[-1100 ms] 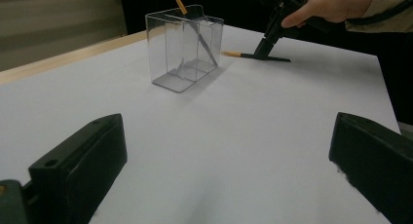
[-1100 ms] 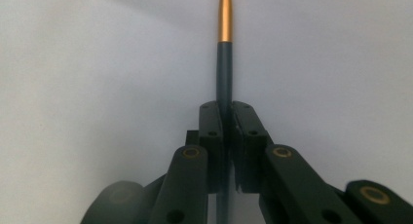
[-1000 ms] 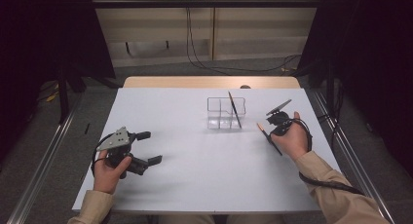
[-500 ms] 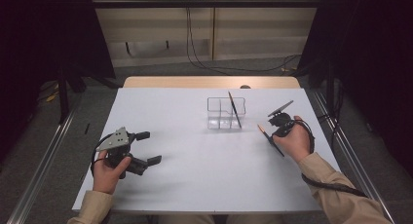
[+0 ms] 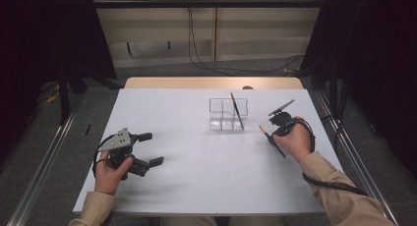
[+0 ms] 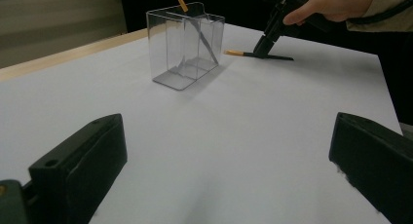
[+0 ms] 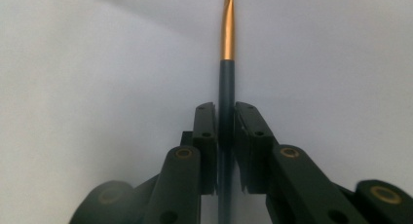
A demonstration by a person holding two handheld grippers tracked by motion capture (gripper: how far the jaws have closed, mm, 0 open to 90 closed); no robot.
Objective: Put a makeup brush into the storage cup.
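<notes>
Gold-tipped dark pen [image 7: 227,83] lies flat, tip pointing away from right gripper [image 7: 225,129], fingers clamping it

Our tongs [image 6: 229,173] gape at the frame's bottom; a clear organiser [image 6: 185,44] stands upper centre on the worktop [image 6: 243,117].

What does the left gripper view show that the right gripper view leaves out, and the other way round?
Left gripper view: the left gripper, jaws wide apart, a clear divided box with a second pen leaning in it, and the person's hand. Right gripper view: up close, pads pressing the gold-tipped pen from both sides. Both: the right gripper shut on that pen, and the white table.
</notes>
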